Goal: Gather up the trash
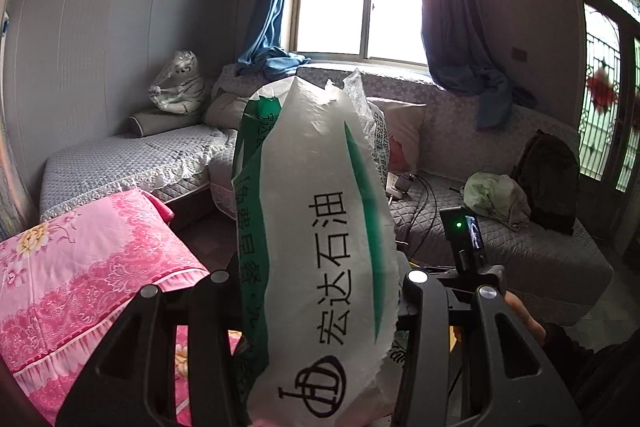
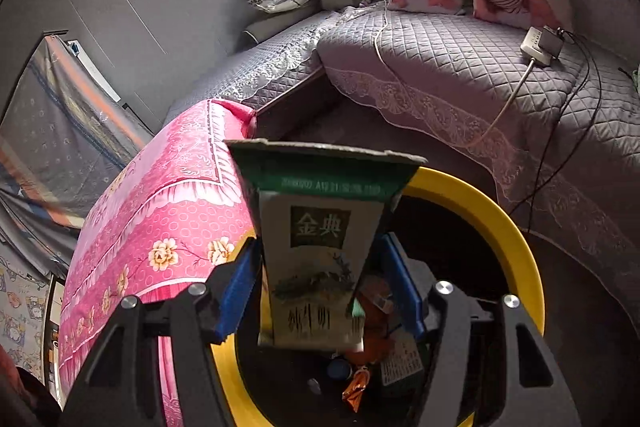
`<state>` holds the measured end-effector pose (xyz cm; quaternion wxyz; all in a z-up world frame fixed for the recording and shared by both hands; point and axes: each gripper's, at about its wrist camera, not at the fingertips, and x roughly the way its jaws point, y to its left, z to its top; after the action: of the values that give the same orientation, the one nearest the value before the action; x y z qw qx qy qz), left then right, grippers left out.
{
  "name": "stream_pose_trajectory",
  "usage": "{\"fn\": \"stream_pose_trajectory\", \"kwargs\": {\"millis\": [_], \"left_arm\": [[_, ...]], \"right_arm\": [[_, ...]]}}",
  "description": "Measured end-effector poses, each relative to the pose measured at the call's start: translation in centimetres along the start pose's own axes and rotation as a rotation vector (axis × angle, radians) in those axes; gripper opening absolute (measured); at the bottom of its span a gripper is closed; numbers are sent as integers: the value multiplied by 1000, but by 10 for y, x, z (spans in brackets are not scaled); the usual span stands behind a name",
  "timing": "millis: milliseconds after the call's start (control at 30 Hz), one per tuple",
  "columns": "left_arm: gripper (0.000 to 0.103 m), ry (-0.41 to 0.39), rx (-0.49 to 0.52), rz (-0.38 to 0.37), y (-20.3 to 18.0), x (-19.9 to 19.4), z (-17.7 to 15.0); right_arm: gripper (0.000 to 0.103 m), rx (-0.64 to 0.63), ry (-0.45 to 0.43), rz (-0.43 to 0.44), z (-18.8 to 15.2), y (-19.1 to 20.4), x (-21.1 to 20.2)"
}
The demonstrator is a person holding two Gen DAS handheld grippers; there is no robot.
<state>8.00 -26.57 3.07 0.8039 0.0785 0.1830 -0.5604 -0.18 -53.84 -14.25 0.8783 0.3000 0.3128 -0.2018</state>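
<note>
In the left wrist view my left gripper [image 1: 318,279] is shut on a white plastic bag [image 1: 320,227] with green stripes and black characters; the bag stands up between the black fingers and hides the middle of the room. The right wrist view shows my right gripper [image 2: 320,287] shut on a milk carton [image 2: 316,267], white with a green top, held between the blue pads [image 2: 240,287]. The carton hangs over the open mouth of a black bin with a yellow rim [image 2: 500,219]. Wrappers [image 2: 354,387] and other trash lie inside the bin.
A pink flowered cloth [image 2: 160,207] covers furniture just left of the bin. A grey quilted corner sofa [image 2: 440,67] runs behind, with cushions, a power strip [image 2: 540,45] with trailing cables, and a dark backpack [image 1: 548,183]. A person's hand [image 1: 524,315] shows at right.
</note>
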Motion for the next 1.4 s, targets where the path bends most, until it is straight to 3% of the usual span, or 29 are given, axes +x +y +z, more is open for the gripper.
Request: {"fn": "stream_pose_trajectory", "kwargs": {"millis": [67,167,367,533,600,633,700,767,900,1067,1300,1400], "left_arm": [[43,11,10,-18,-7,17,-1],[43,62,15,-51,-14,49,-8],[46,171,3,-101,-31,122,-32],[66,232,-68,-123,-24,167,-54],[90,207,-95,-102,-17,167,-58],[95,180,-107,-85,-15,163,-58],[95,123,-121,-49,-7,148,-57],[95,88,-111,9,-2,131,-53],[95,6,-44,180,6,87,-42],[95,-141,-8,392,17,8,-37],[95,-254,-154,705,61,-104,-49],[95,-275,-218,842,78,-148,-62]], "right_arm": [[60,31,-11,-25,-1,-11,0],[81,119,-74,-71,0,-39,-15],[83,237,-240,-137,-6,-84,-76],[91,270,-352,-179,-12,-105,-120],[95,279,-401,-201,-15,-107,-133],[95,283,-419,-215,-16,-107,-138],[95,279,-438,-248,-14,-103,-142],[95,288,-453,-273,-11,-98,-143],[95,243,-434,-240,-4,-76,-137],[95,57,-424,-210,-1,-8,-123],[95,-345,-505,-140,-35,130,-112],[95,-459,-538,-25,-59,182,-113]]}}
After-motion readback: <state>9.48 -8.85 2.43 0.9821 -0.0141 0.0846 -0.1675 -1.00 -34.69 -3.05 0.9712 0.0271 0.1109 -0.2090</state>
